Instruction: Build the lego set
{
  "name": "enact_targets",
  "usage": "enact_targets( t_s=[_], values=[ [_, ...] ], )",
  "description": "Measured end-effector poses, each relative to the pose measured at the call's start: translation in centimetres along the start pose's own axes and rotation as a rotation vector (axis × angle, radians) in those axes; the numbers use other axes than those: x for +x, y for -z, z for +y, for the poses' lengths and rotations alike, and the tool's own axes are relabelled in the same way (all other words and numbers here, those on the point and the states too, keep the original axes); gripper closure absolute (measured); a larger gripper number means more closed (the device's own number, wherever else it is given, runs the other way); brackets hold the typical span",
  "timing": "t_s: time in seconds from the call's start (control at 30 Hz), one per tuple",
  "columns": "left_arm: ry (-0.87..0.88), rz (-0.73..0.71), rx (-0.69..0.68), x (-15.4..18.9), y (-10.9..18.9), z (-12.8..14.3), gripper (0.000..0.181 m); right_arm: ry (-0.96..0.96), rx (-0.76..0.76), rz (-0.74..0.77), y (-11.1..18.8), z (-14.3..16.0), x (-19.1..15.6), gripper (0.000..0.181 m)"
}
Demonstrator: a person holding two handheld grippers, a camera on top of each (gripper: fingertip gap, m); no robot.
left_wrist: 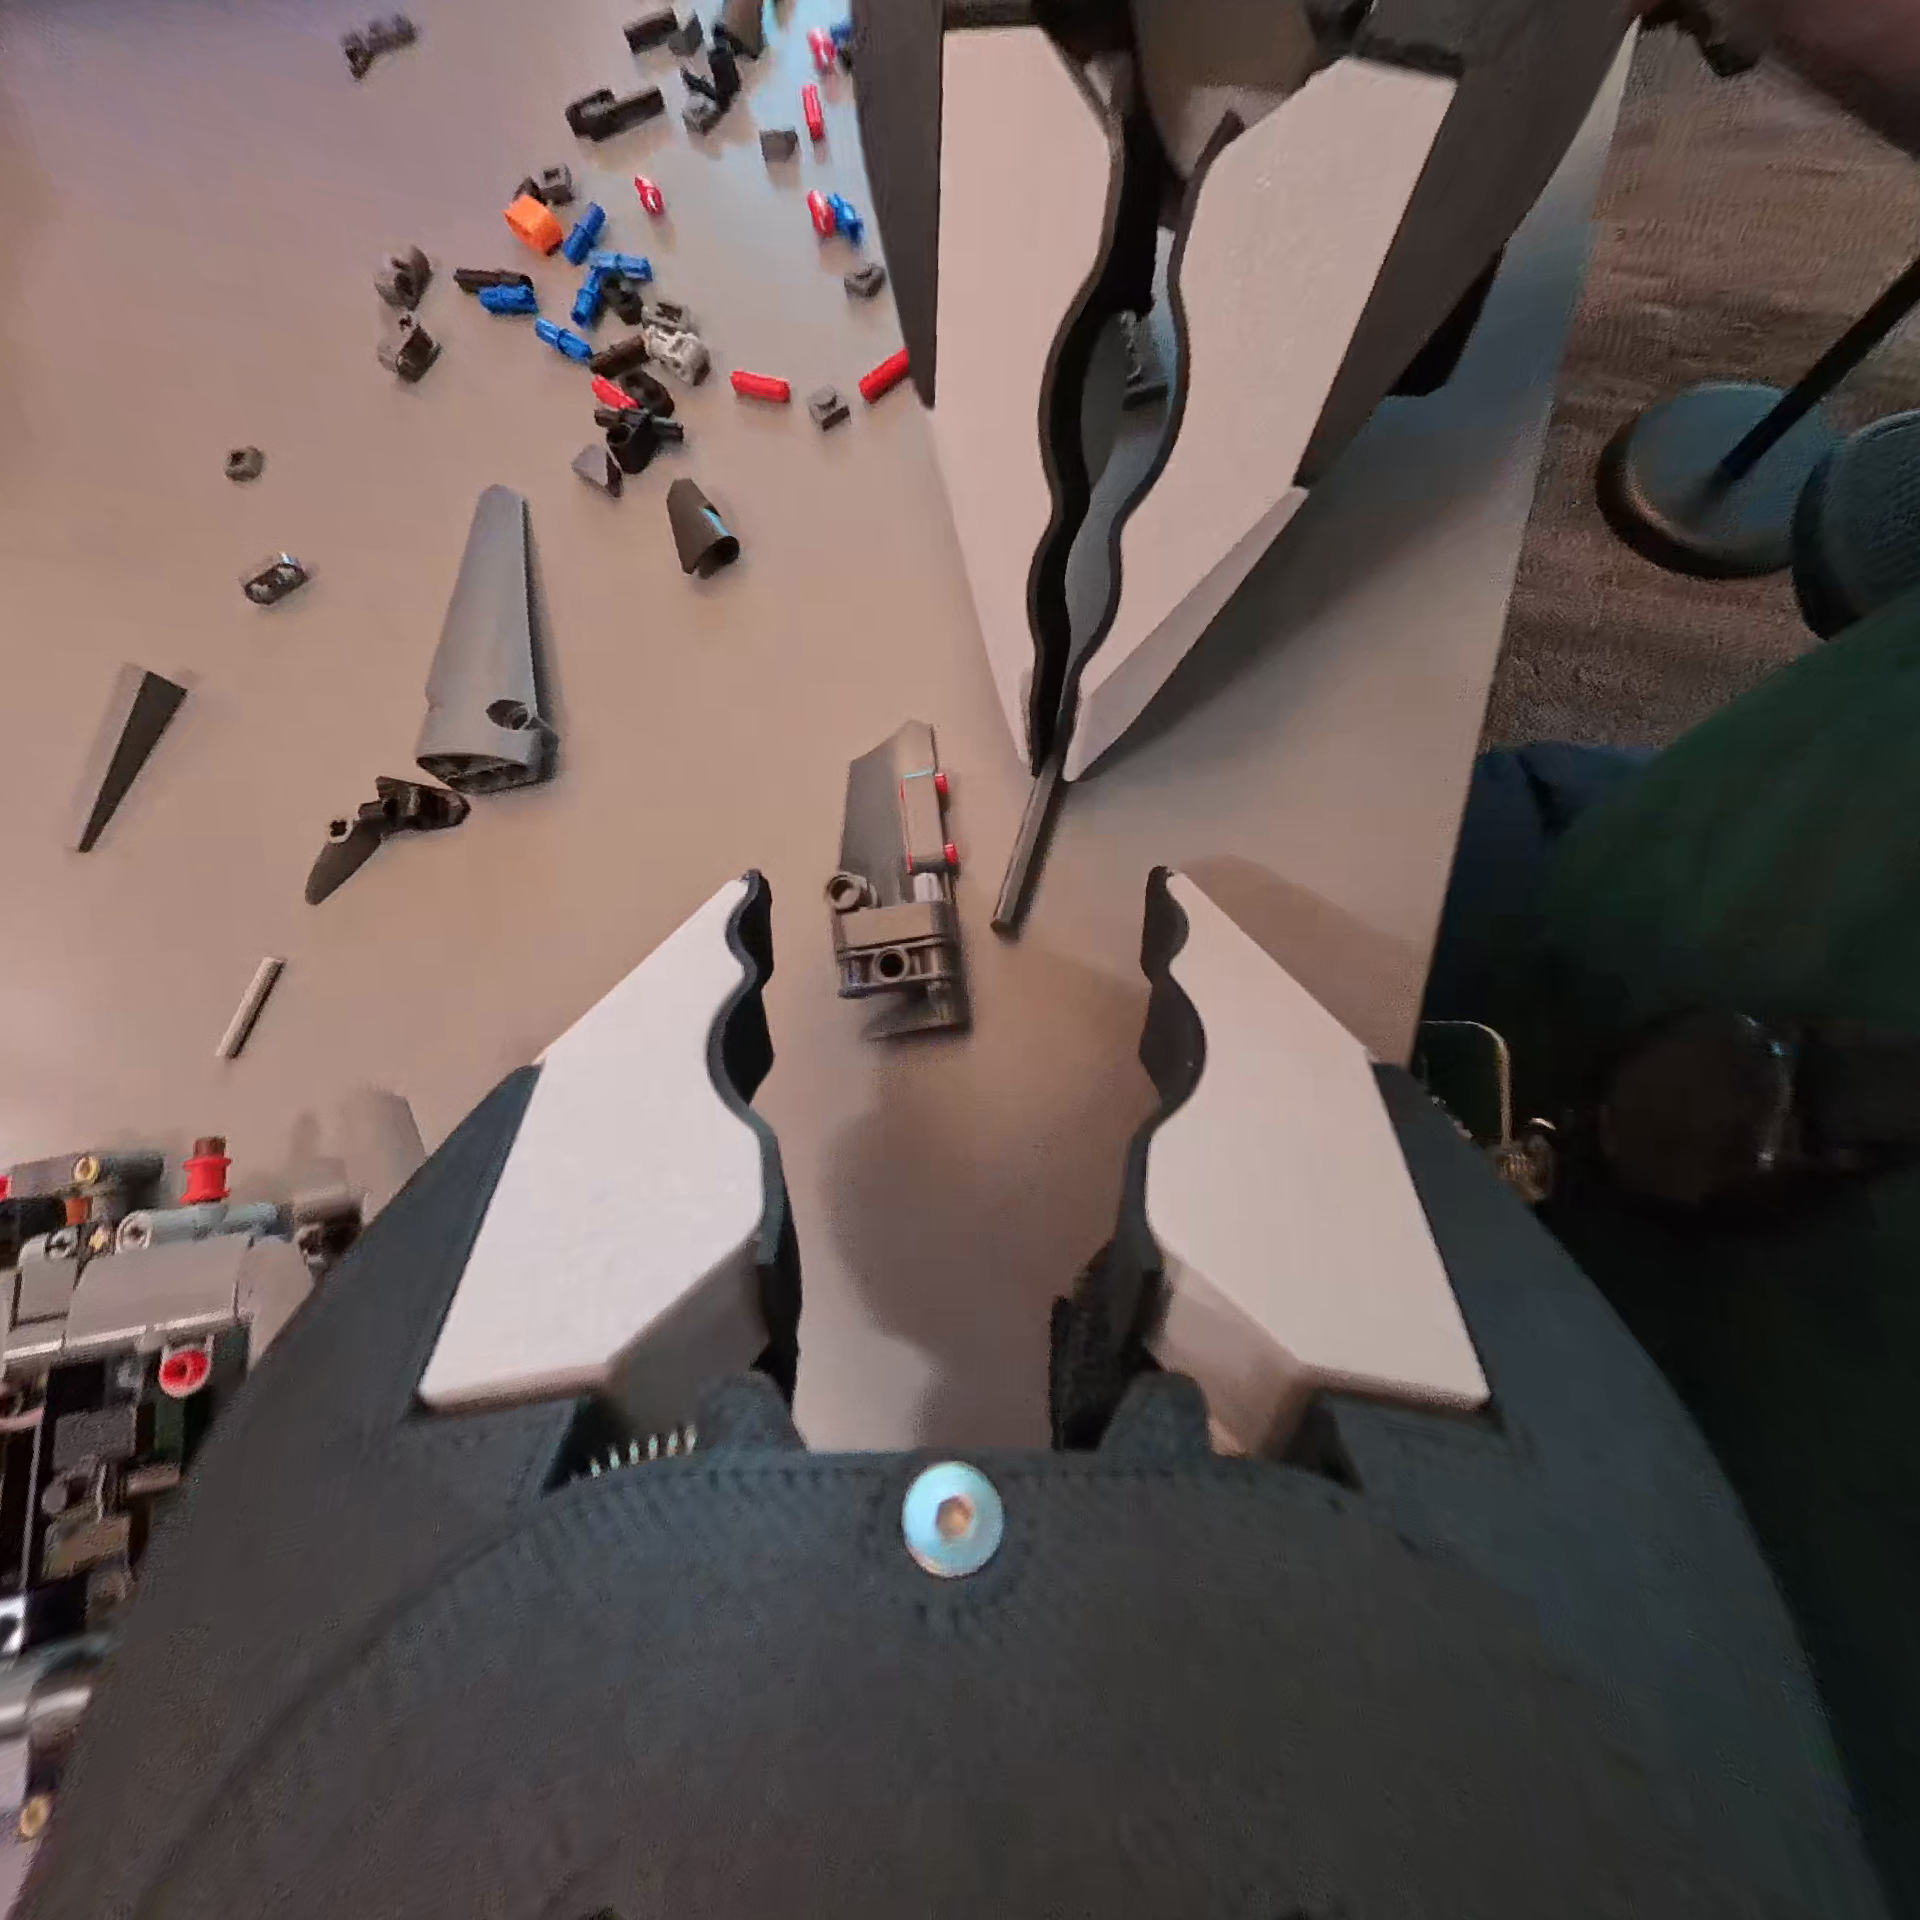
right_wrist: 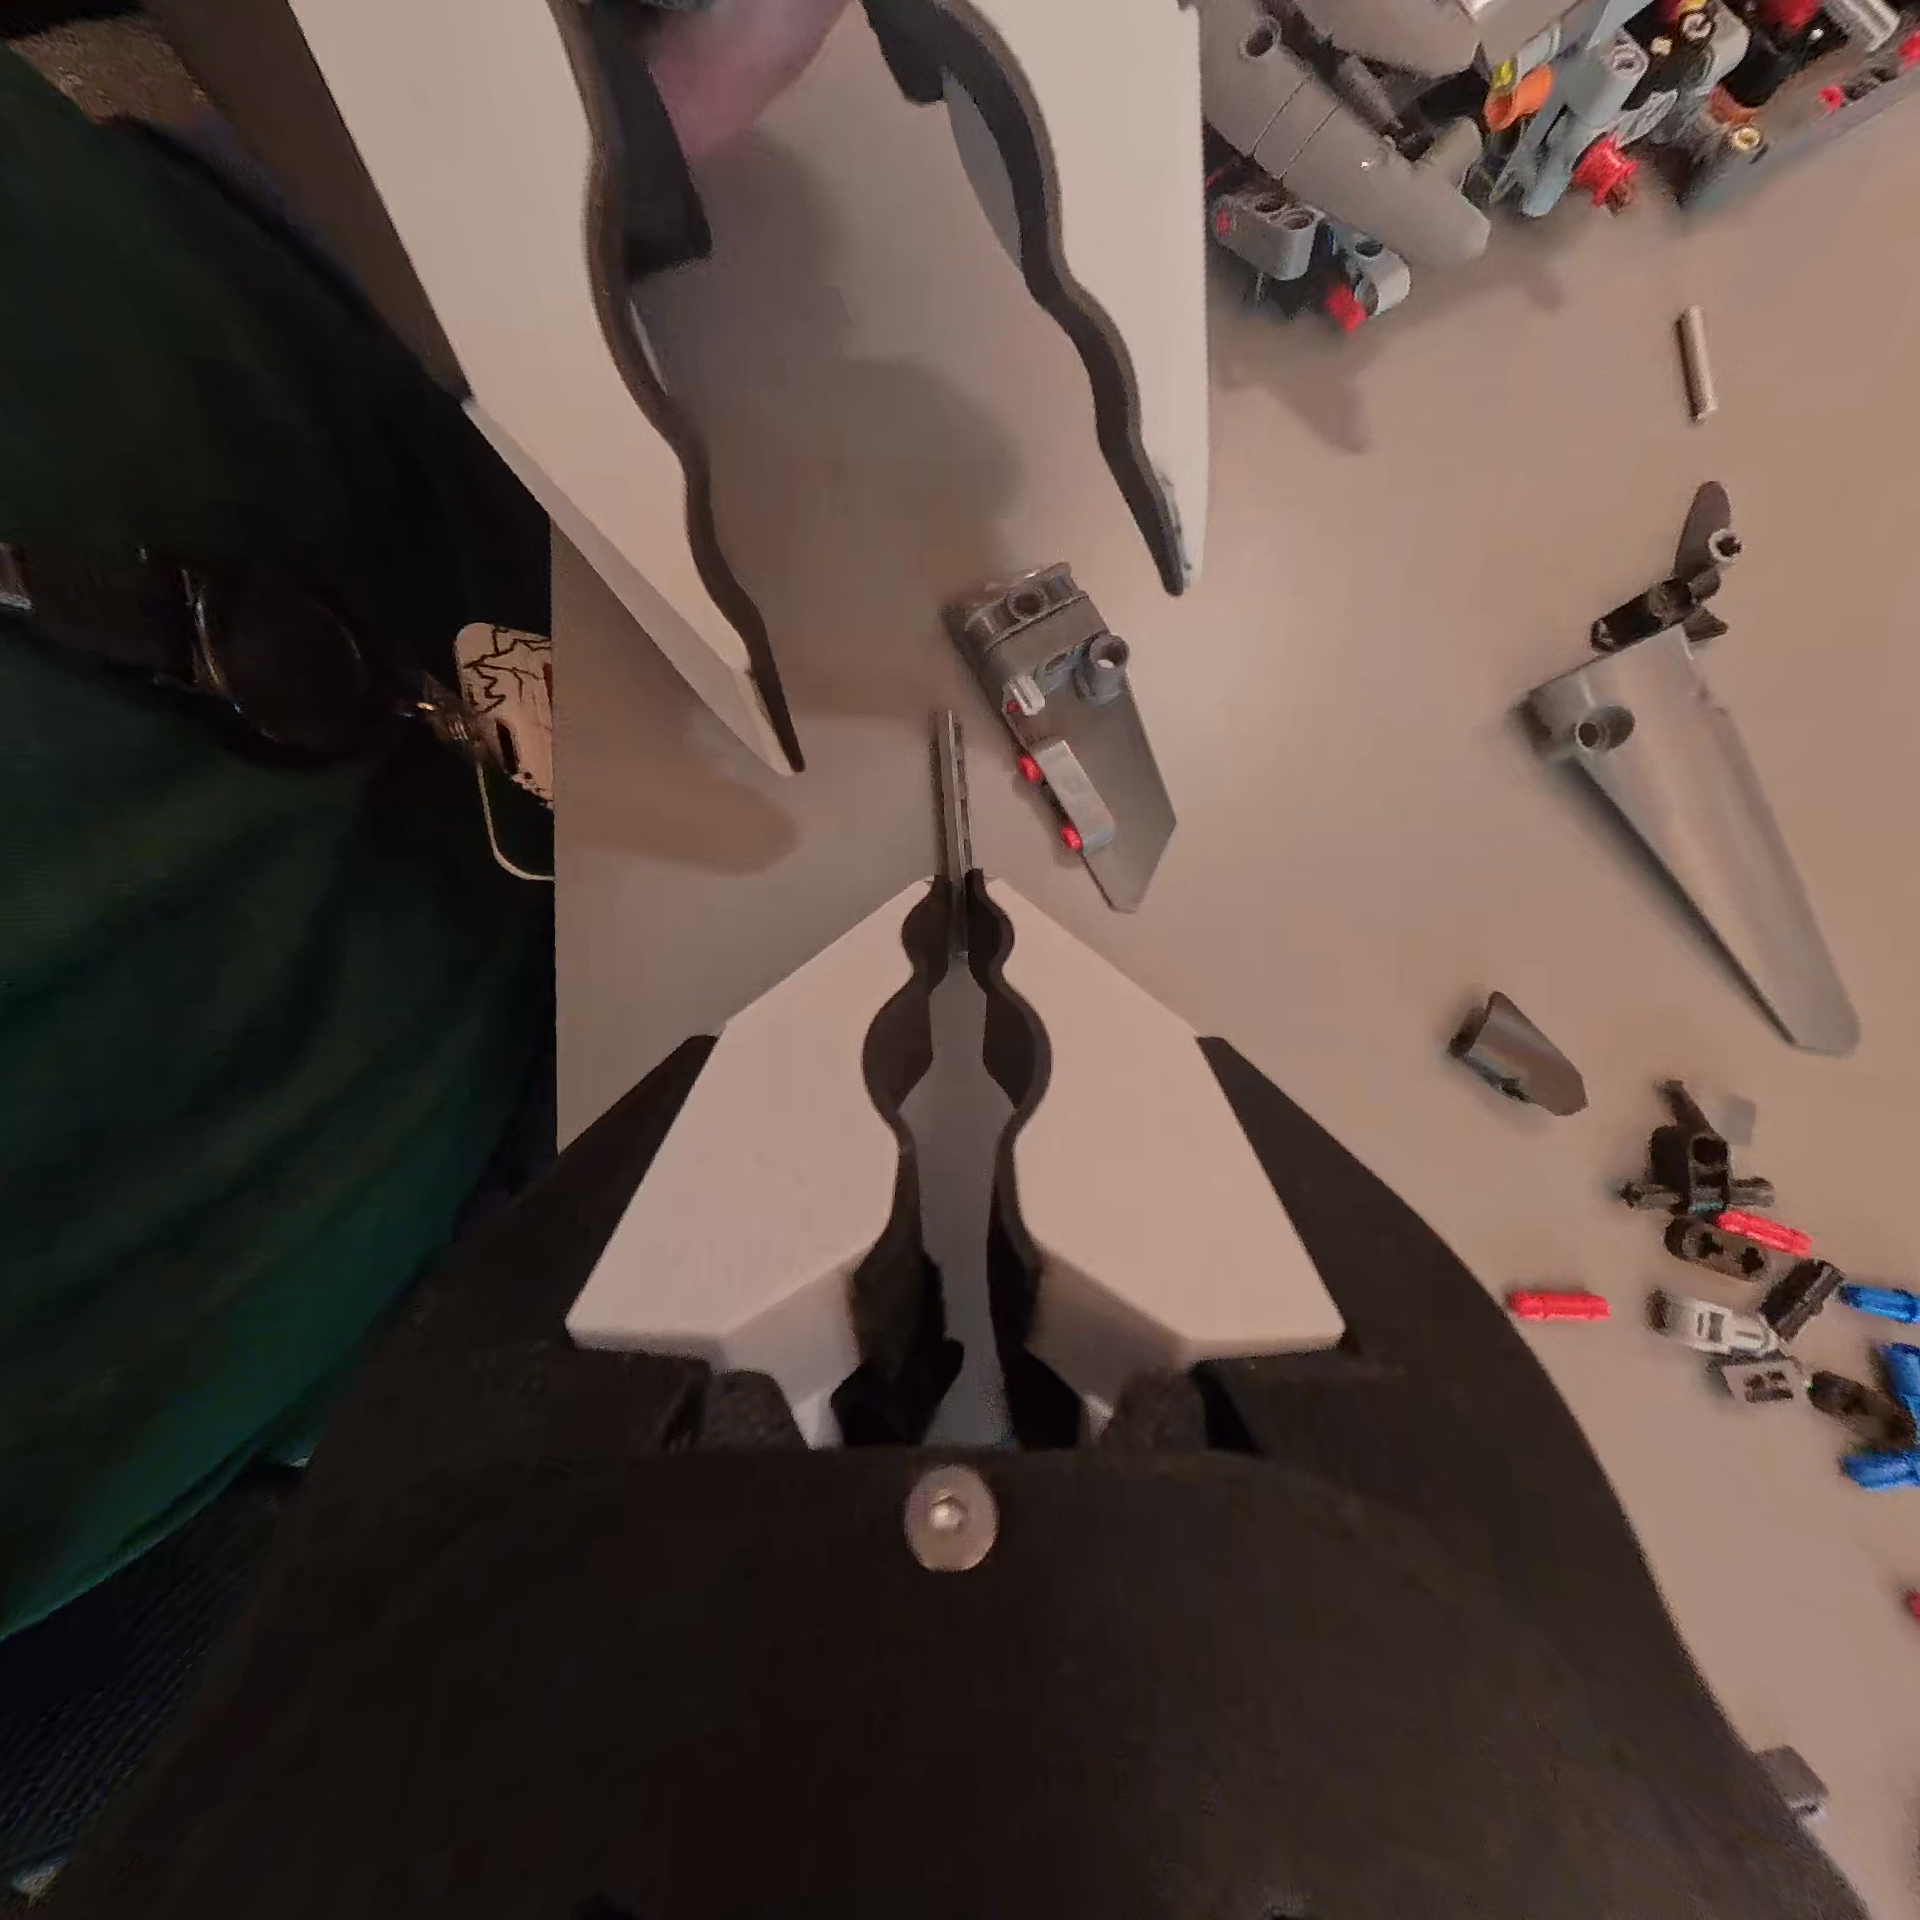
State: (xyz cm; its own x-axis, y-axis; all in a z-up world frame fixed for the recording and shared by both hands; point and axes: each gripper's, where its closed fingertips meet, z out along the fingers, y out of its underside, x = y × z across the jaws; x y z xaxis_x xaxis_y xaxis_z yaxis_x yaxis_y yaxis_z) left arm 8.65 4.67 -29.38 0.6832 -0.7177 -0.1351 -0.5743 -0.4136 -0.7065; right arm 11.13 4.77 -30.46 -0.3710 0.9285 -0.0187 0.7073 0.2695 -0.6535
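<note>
A small grey sub-assembly (left_wrist: 902,894) with a wing panel and red pins lies on the table; it also shows in the right wrist view (right_wrist: 1070,727). My left gripper (left_wrist: 958,883) is open and empty, with the sub-assembly just ahead between its fingertips. My right gripper (right_wrist: 954,883) is shut on a long dark axle (right_wrist: 952,800), which points at the table beside the sub-assembly. In the left wrist view the right gripper (left_wrist: 1049,764) comes from the top with the axle (left_wrist: 1029,847) sticking out of its tips.
A large grey wing panel (left_wrist: 488,634) and loose black, blue and red pins (left_wrist: 613,301) lie to the left. The partly built model (left_wrist: 125,1309) stands at the lower left, also in the right wrist view (right_wrist: 1507,135). The table edge (left_wrist: 1475,727) and a person in green are right. Both grippers' tips are close together, under 4 cm apart.
</note>
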Motion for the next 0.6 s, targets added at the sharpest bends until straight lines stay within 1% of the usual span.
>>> enact_targets(
  t_s=[0.03, 0.13, 0.17, 0.33, 0.4, 0.43, 0.6],
  values=[
    [0.000, 0.007, -0.019, -0.1, -0.4, 0.1, 0.112, -0.001, -0.003, -0.009, 0.0, 0.0, 0.1, 0.181],
    [0.007, 0.033, -0.060, -0.4, -1.5, 0.5, 0.122, -0.003, -0.005, -0.017, -0.2, -0.2, 0.6, 0.181],
    [0.016, 0.042, -0.057, -0.4, -1.6, 0.4, 0.129, -0.004, -0.007, -0.010, -0.2, -0.2, 0.9, 0.181],
    [0.001, 0.058, -0.061, -0.6, -1.8, 0.3, 0.147, -0.019, -0.013, -0.043, -0.2, -0.2, 1.1, 0.180],
    [0.006, 0.059, -0.060, -0.7, -1.8, 0.3, 0.147, -0.034, -0.012, -0.049, -0.3, -0.3, 1.2, 0.180],
    [0.004, 0.057, -0.061, -0.8, -1.8, 0.3, 0.151, -0.044, -0.010, -0.057, -0.3, -0.3, 1.2, 0.180],
    [-0.036, 0.046, -0.061, -0.7, -1.8, 0.2, 0.150, -0.081, -0.019, -0.080, -0.2, -0.2, 1.0, 0.180]
  ],
)
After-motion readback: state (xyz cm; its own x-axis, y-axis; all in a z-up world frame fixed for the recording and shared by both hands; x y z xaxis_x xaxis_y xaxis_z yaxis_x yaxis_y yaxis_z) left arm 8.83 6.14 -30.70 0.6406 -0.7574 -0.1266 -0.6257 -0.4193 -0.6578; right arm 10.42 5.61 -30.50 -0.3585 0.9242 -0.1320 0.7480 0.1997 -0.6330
